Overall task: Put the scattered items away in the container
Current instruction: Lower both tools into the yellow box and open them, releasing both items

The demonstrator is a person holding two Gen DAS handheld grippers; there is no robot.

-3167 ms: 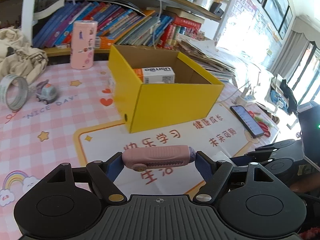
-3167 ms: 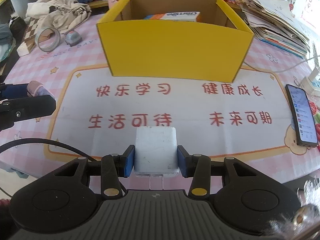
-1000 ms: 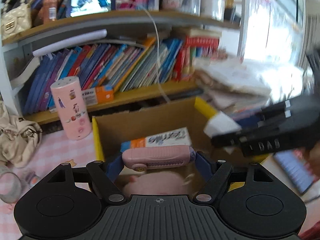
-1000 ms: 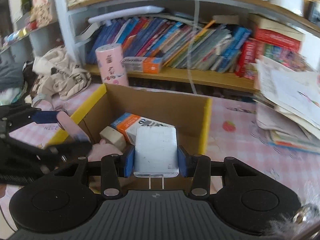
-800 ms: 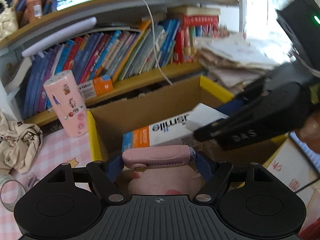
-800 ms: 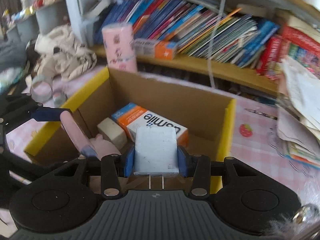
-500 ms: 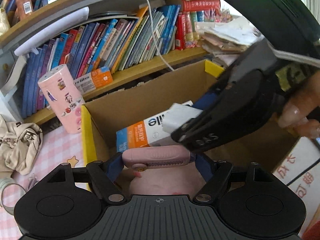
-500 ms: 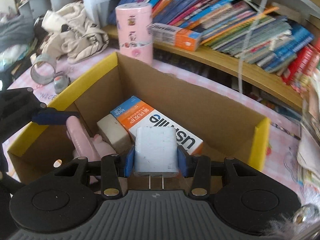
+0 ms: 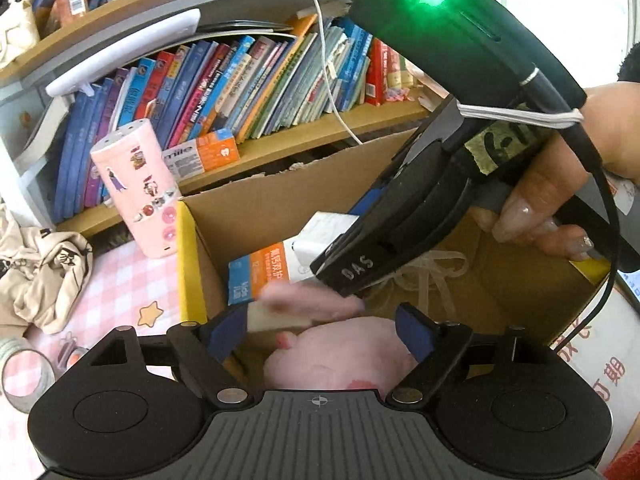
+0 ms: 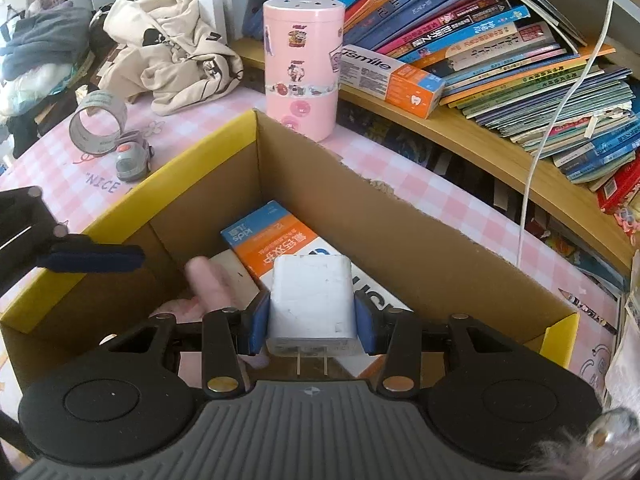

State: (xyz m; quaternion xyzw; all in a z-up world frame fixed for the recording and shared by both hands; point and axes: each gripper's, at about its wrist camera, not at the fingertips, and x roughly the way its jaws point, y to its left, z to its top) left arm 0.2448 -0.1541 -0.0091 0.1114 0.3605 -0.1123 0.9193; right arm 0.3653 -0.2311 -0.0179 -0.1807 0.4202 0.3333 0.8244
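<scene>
Currently a white charger plug (image 10: pixel 311 299) is clamped by the right gripper (image 10: pixel 311 322) above the yellow cardboard box (image 10: pixel 208 162), over the toothpaste carton (image 10: pixel 267 247). The left gripper (image 9: pixel 320 326) is spread apart, a blurred pink item (image 9: pixel 310 299) seen below it. A collision between grippers is risked inside the crowded box; the box floor is largely hidden.

The box (image 10: pixel 400 216) is made of raw brown cardboard inside, matt, with a torn rim. The charger (image 10: pixel 312 292) is shown in smooth white plastic, scuffed, with metal prongs. The toothpaste carton (image 10: pixel 272 244) is printed on glossy paper
</scene>
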